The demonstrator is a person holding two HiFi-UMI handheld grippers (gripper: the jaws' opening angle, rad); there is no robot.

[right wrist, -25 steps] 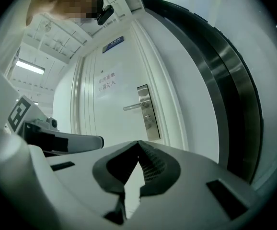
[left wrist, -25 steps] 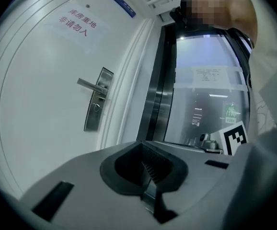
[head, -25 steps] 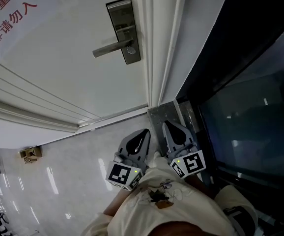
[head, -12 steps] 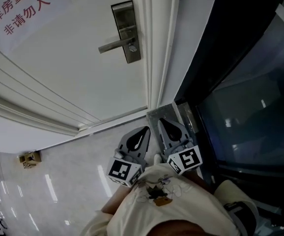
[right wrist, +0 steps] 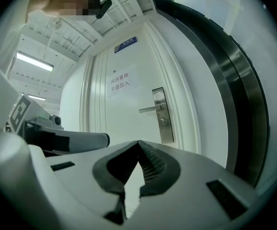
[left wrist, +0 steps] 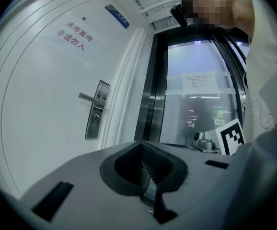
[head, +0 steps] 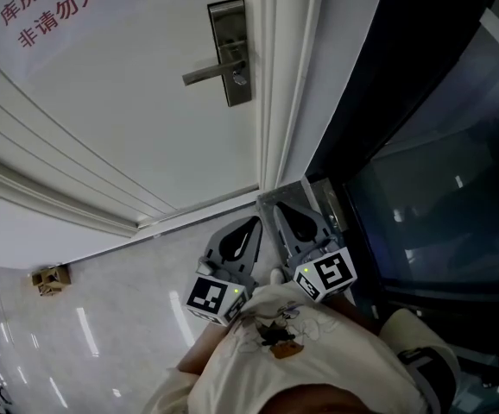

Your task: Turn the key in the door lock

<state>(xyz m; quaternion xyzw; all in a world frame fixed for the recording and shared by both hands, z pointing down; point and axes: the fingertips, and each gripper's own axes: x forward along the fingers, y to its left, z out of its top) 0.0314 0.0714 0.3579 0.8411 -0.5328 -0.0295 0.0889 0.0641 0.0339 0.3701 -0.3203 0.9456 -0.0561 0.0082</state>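
Both grippers have crept forward and a little up toward the door. The lock plate now sits further right in the head view, so the person seems to be closing in rather than working the lock yet. At left, a sign with red print hangs on the door, well apart from the handle. The left gripper points level at the door, its jaws clenched on nothing. Just beside it, the right gripper is likewise clenched and empty. The keyhole lies just under the handle on the plate, well apart from both grippers. Whether a key stands in it is too small to tell. Neither gripper carries one, so reaching the keyhole looks like the next need. Dark glass fills the right.
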